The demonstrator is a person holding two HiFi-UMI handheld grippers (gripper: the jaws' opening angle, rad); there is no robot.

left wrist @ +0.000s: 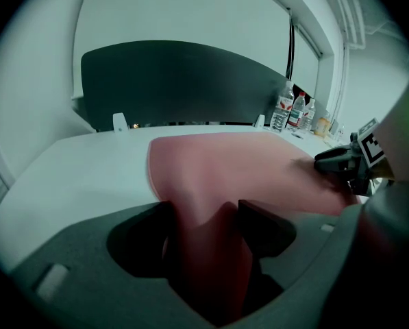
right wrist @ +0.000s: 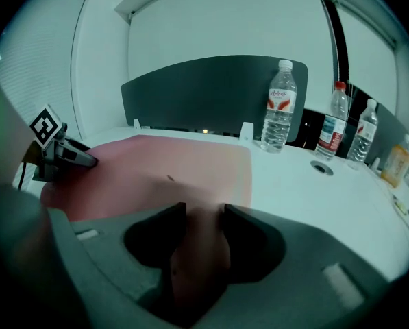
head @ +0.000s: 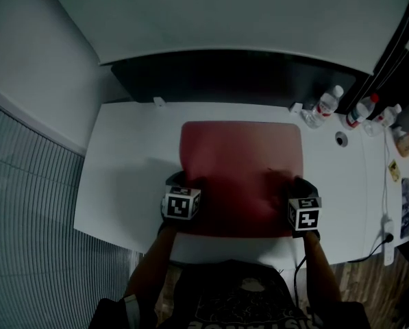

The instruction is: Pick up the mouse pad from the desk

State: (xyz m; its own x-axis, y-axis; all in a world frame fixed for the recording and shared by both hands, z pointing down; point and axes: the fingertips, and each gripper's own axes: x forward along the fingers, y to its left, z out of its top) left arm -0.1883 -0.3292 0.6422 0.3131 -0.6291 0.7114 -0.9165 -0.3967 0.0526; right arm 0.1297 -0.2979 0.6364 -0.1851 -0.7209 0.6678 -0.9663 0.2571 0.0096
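Note:
A large red mouse pad [head: 242,170] lies flat on the white desk [head: 129,156], its near edge close to me. My left gripper [head: 190,184] sits at the pad's near left corner, and my right gripper [head: 301,187] at its near right corner. In the left gripper view the pad [left wrist: 225,163] bunches up into a ridge between the jaws of the left gripper [left wrist: 204,214], which press on it. In the right gripper view a fold of the pad [right wrist: 177,163] is pinched between the jaws of the right gripper [right wrist: 204,218].
A dark partition [head: 225,81] runs along the desk's far edge. Three water bottles [head: 327,105] stand at the far right, with a round cable hole [head: 340,139] and an orange container [head: 408,142] near them. A power strip [head: 388,242] lies by the right edge.

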